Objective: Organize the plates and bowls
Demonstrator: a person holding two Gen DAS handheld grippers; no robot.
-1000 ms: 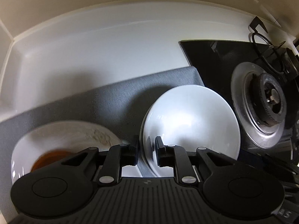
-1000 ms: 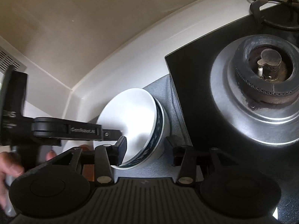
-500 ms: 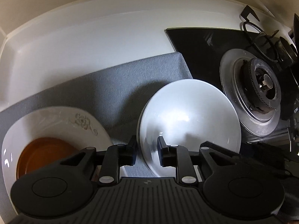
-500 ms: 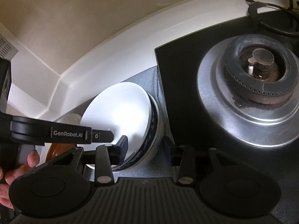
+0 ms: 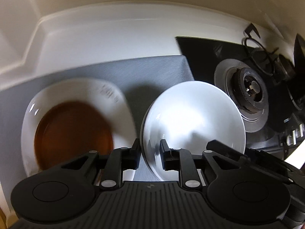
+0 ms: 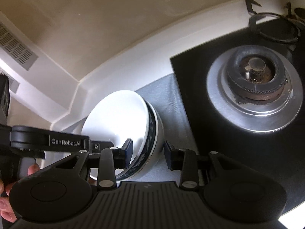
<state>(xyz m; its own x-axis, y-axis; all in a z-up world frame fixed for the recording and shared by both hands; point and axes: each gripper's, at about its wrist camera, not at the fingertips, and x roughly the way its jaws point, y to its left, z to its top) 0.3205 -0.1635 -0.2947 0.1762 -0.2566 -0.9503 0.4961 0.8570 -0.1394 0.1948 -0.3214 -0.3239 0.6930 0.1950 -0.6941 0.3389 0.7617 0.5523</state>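
Observation:
My left gripper (image 5: 149, 155) is shut on the rim of a plain white bowl (image 5: 192, 114) and holds it tilted above the grey mat (image 5: 133, 72). In the right wrist view the white bowl (image 6: 116, 120) sits nested in a blue-patterned bowl (image 6: 152, 133). My right gripper (image 6: 147, 154) is open, its jaws on either side of the rims of the two bowls, not clamped. A white flowered plate (image 5: 118, 99) with an amber plate (image 5: 74, 131) on it lies on the mat to the left.
A black gas hob with a burner (image 5: 249, 89) (image 6: 255, 78) borders the mat on the right. White counter and upstand (image 5: 106, 40) run behind. The left gripper body (image 6: 49, 141) and a hand show at the right wrist view's left.
The left gripper has lifted and pulled back with the white bowl, so more of the mat and stacked plates shows. The right gripper stays open around the bowls.

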